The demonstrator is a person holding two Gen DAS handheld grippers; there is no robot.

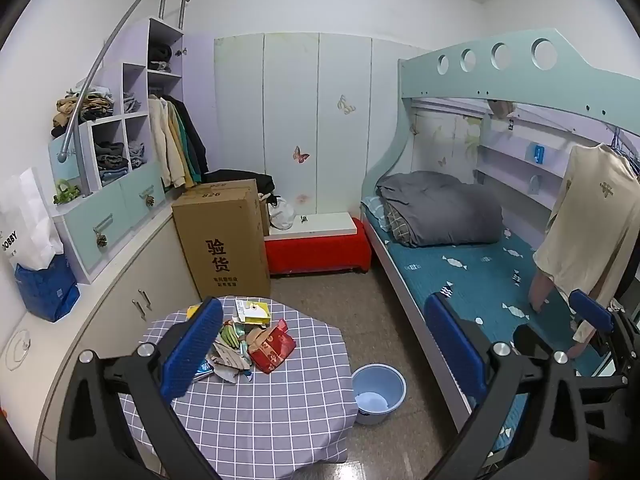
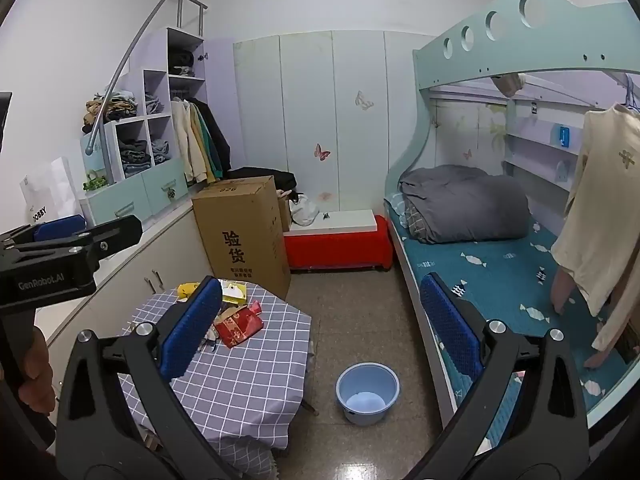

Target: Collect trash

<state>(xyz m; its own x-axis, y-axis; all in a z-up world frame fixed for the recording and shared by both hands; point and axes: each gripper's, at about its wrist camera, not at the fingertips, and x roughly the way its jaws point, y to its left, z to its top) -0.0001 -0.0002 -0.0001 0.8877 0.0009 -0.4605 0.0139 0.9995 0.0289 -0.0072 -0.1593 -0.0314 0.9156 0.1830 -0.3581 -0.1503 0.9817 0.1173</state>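
Both tongs, left tongs and right tongs, are hanging wide apart and empty; the trash is lying ahead-left on the checked surface, nearer the left, bucket waiting rightward.

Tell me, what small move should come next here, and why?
Probably lower the left gripper toward the red packet on the checked table. Both grippers stand open and empty, the litter sits untouched, and the blue bucket waits on the floor beside it.
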